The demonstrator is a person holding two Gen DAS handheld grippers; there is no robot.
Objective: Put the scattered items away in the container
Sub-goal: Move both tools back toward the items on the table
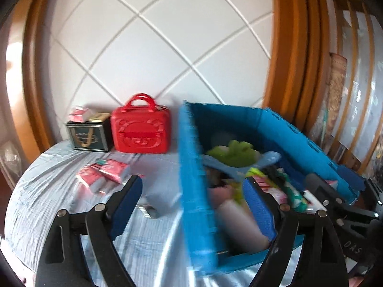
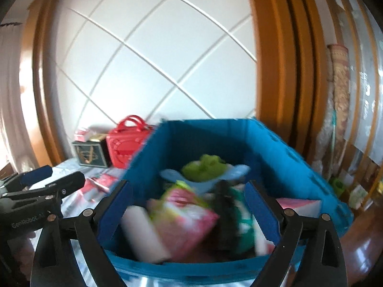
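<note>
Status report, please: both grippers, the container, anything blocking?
Left gripper open, empty. Right gripper open, empty, over blue container. Red packets on the bed outside. Nothing blocking.

Open left tongs straddle the blue crate's wall, holding nothing, pink packets beyond

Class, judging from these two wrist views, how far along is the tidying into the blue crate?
Done: the blue crate already holds a green plush, a pale blue hanger and several packets.
In hand: nothing; the left tongs and right tongs both stand open and empty.
Left: red packets and a silvery pouch lie on the bedsheet.
</note>
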